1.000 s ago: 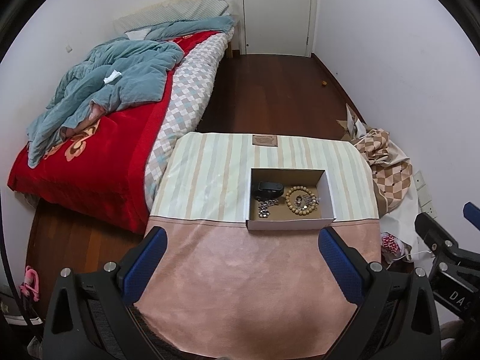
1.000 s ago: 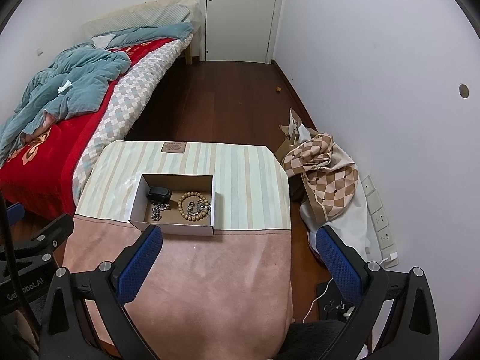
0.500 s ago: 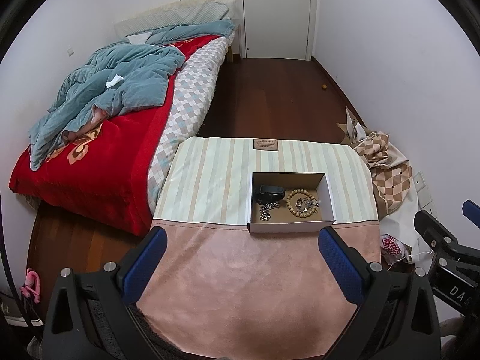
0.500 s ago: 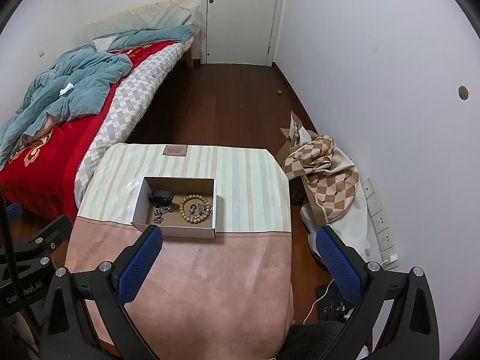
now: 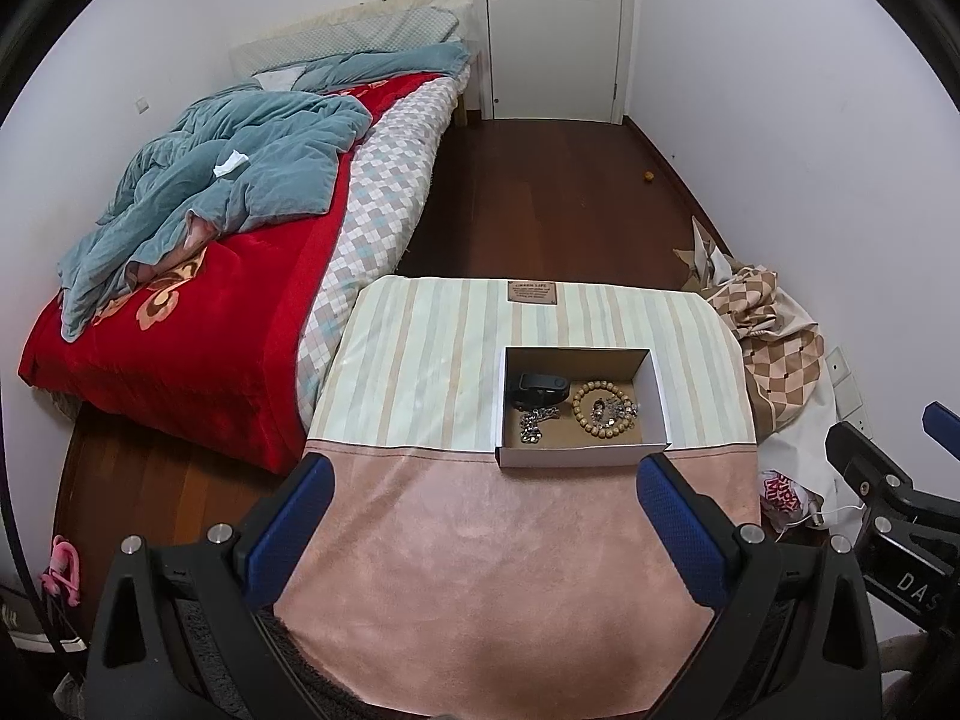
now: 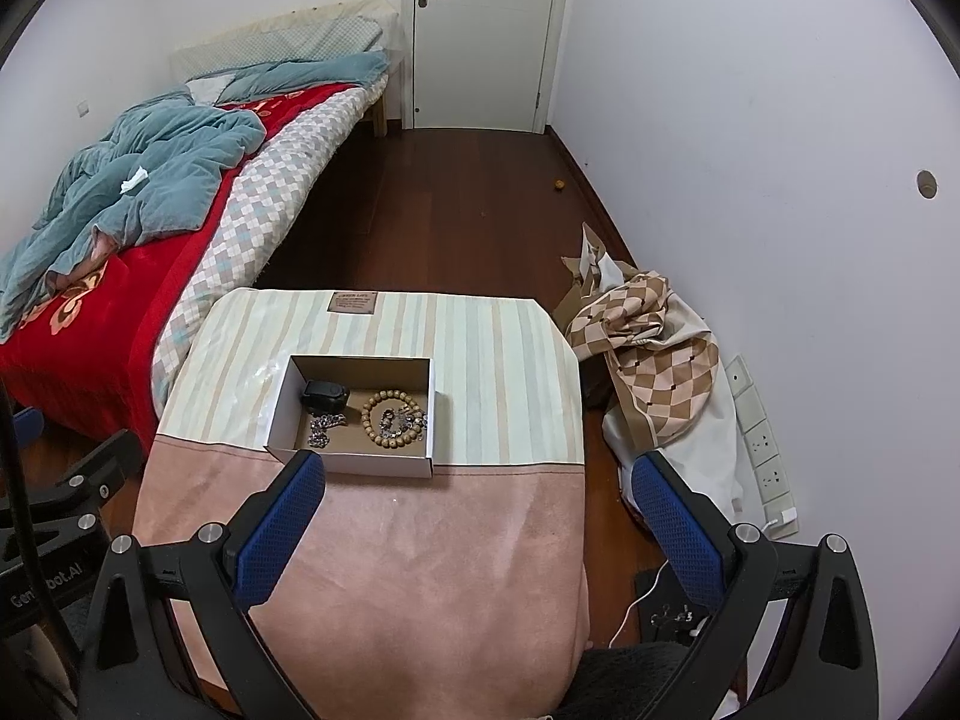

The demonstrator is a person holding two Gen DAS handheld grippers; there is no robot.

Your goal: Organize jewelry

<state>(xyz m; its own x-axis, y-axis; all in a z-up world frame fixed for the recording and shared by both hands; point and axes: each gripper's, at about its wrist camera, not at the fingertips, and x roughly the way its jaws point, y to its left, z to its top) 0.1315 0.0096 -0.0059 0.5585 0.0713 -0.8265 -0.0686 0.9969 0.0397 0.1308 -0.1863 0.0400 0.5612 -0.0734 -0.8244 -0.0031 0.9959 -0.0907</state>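
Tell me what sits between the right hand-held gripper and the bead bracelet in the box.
Only the box's low near wall; the right hand-held gripper can reach the bead bracelet from above.

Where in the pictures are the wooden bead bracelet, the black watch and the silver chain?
wooden bead bracelet (image 5: pixel 576 414): left wrist view, on its left beads.
black watch (image 5: pixel 543 384): left wrist view, on its dark body.
silver chain (image 6: pixel 322 429): right wrist view, on its links.
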